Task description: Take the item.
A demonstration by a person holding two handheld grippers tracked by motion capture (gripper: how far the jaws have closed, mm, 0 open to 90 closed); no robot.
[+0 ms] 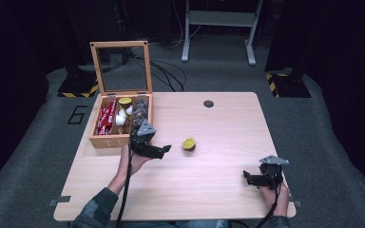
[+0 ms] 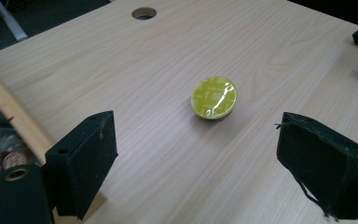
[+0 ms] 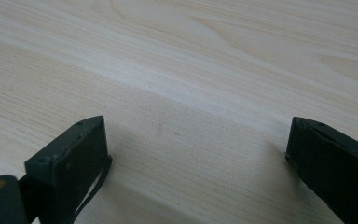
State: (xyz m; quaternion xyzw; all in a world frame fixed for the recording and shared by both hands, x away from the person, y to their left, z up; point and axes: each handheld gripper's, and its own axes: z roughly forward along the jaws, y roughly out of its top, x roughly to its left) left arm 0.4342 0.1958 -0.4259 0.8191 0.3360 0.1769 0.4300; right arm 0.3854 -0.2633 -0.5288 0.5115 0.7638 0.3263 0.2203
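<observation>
The table [image 1: 209, 156] is the biggest thing here, a pale wood-grain top, smooth and matte, with a round cable hole [image 1: 208, 103] near its far edge. At its far left sits a wooden box [image 1: 105, 141], square-cornered, its glass-paned lid [image 1: 121, 66] propped upright; inside are red sachets [image 1: 105, 118], white cups and darker packets in separate compartments. The left gripper [image 1: 164, 150] hovers just in front of the box, jaws spread wide and holding nothing, its black pads [image 2: 86, 163] rough and slightly frayed. The right gripper [image 1: 247, 178] rests low near the table's near right corner, well apart from everything, its jaws likewise wide and empty over bare wood. Smallest is the capsule [image 1: 189, 143], a low round pod with a shiny, crinkled yellow-green foil top [image 2: 214, 96] and a darker body, standing alone on the table just right of the left gripper and squarely between its jaws as seen in the left gripper view. My judgement is that the pod is about to be picked up. Being squat, round and slick, it could squirt out sideways if the pads close off-centre, or skid along the smooth top if one pad touches first. Squeezing from above might dent the thin foil. A high grip could also miss the low rim.
</observation>
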